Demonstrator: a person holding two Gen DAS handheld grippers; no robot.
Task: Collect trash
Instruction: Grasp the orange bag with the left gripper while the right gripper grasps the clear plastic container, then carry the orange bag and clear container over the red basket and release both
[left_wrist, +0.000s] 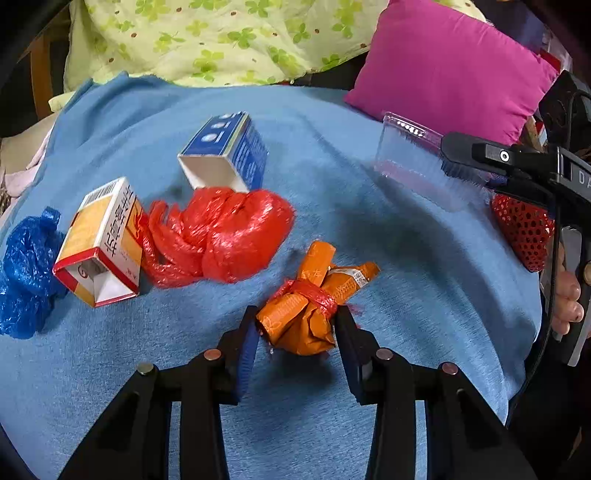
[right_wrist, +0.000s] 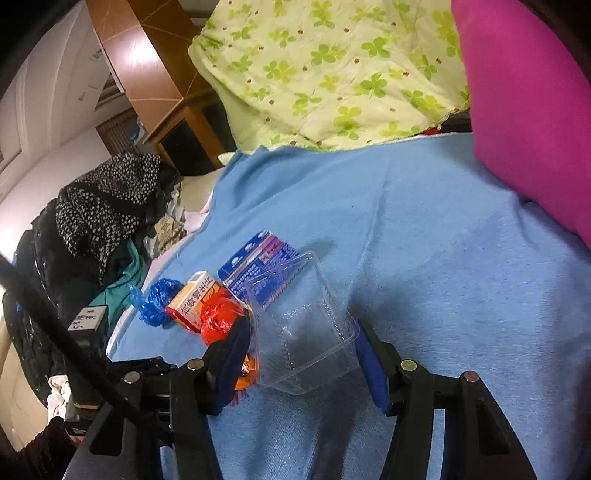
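Left tool (left_wrist: 297, 325): jaws narrowed around the orange packet bundle (left_wrist: 314, 310), a wad of orange wrappers tied with a red strip. Both pads sit against its sides, so it's clamped. Bundle lies on the blue blanket (left_wrist: 406, 258) at the near edge of the trash group.

Right tool (right_wrist: 303, 354): jaws about half apart with the clear plastic container (right_wrist: 299, 332) between them. Left pad touches its wall, right pad meets its rim; looks gripped, container tilted and held off the blanket. In the left wrist view the same container (left_wrist: 410, 162) shows at the tip of the right tool (left_wrist: 465, 155), near the pink pillow (left_wrist: 454, 66).

Rest of the trash on the blanket:
- red plastic bag (left_wrist: 221, 232), crumpled, just beyond the orange bundle
- yellow-and-red box (left_wrist: 103, 243), open end facing the camera, touching the red bag's left side
- blue-and-white box (left_wrist: 229, 155), open end facing the camera, behind the red bag
- blue plastic bag (left_wrist: 26, 273), crumpled, far left beside the yellow box
- red mesh net (left_wrist: 524, 229), right edge, partly hidden behind the right tool

Green clover-print quilt (left_wrist: 221, 37) bunched up behind the blanket.
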